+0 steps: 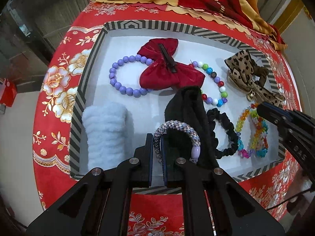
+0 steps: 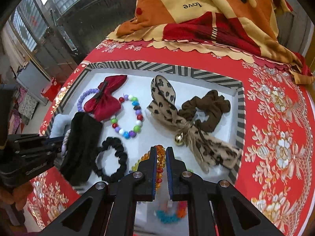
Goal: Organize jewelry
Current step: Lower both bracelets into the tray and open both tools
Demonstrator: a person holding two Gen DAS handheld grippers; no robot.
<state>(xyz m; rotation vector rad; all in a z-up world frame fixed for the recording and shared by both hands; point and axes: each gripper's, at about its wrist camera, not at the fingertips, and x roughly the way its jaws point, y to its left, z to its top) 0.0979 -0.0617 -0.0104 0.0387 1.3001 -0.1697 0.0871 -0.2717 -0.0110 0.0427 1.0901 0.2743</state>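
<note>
The braided hair tie with a lilac bead is sitting clamped in the left tool, whose jaws are standing nearly closed on the cord. It is hanging over the near part of the striped tray, in front of a black cloth pouch. The right tool is gripping the rainbow crystal bracelet near the tray's near right corner, jaws likewise almost closed on the beads. A black scrunchie is lying between the two held items. Farther back, a red bow clip is overlapping a purple bead bracelet and touching a multicolour bead bracelet. A leopard bow scrunchie is occupying the right side. The tray is resting on a red floral cloth.
</note>
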